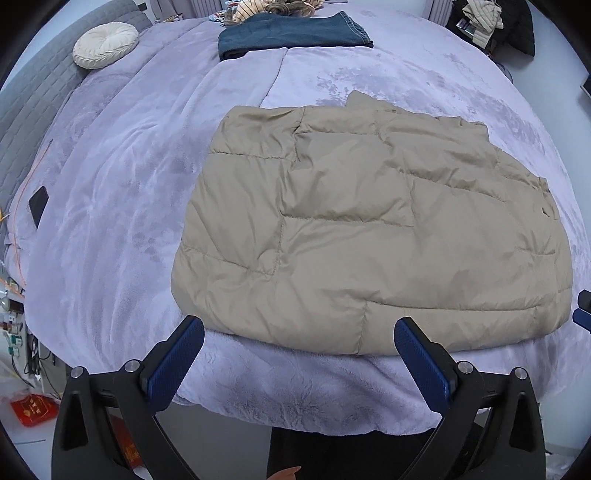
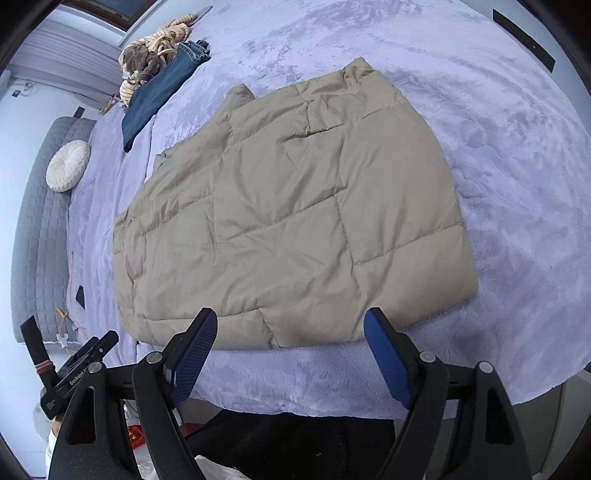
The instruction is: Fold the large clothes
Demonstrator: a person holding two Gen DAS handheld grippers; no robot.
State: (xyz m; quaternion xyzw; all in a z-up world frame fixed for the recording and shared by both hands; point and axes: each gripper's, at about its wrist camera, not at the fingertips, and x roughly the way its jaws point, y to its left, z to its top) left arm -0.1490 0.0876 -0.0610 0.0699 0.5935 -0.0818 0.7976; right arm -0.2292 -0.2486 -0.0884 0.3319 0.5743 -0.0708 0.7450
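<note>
Nearest the left wrist camera, the left gripper (image 1: 299, 332) has its jaws spread wide with nothing between them, its blue pads (image 1: 177, 363) hanging over the near edge of the bed above the lilac blanket (image 1: 110, 192). The right gripper (image 2: 291, 325) is in much the same pose in its own view, jaws apart and empty, its blue pads (image 2: 194, 354) just short of the jacket's near hem. At the lower left of the right wrist view the black body of the left gripper shows beside it, and at the far right edge of the left wrist view a bit of the right gripper's blue and black shows. Just beyond both grippers lies the tan quilted jacket (image 1: 369, 229), folded into a thick, roughly rectangular bundle flat on the blanket, its near edge close to the bed's front edge; neither gripper touches it. To the left, near the side of the bed, a dark phone (image 1: 38, 205) rests on the blanket. Farther back, folded blue jeans (image 1: 291, 35) lie on the bed, with a heap of striped and brown clothes (image 2: 151, 59) behind them. At the far left a round cream cushion (image 1: 105, 44) leans against a grey quilted headboard (image 1: 33, 107).
</note>
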